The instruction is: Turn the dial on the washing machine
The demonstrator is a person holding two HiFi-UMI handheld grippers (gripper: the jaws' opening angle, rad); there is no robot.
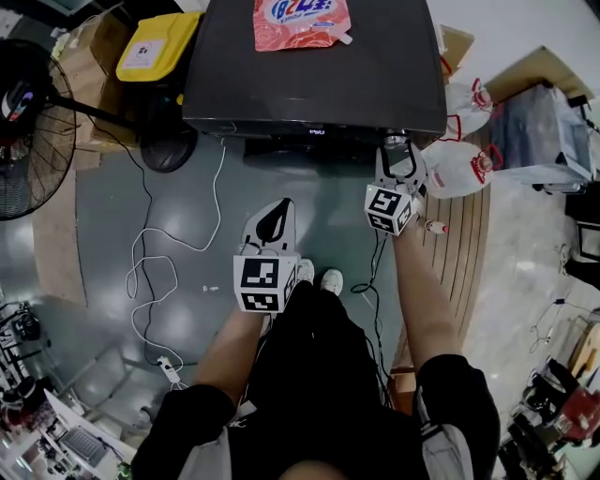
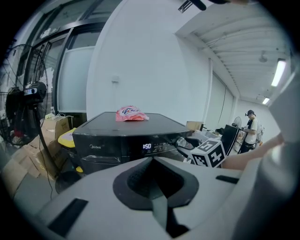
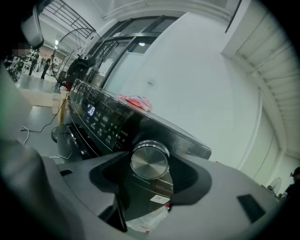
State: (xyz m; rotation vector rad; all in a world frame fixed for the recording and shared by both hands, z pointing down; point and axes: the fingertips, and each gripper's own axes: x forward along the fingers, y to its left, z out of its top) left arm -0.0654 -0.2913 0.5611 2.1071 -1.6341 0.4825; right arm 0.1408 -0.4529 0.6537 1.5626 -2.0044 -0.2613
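Observation:
A dark washing machine (image 1: 309,84) stands in front of me, its display (image 2: 146,146) lit. Its round silver dial (image 3: 149,160) sits at the right end of the front panel. My right gripper (image 1: 398,157) is at that corner, tilted, with the dial between its jaws (image 3: 151,180). The jaws stand wide and a gap shows on both sides of the dial, so the pads do not press on it. My left gripper (image 1: 275,217) hangs lower and nearer to me, off the machine, its jaws (image 2: 152,187) together and holding nothing.
A pink detergent pouch (image 1: 302,21) lies on the machine's top. A yellow-lidded box (image 1: 157,45) and a standing fan (image 1: 23,122) are to the left. White bags (image 1: 459,169) sit to the right. A white cable (image 1: 141,272) trails over the grey floor.

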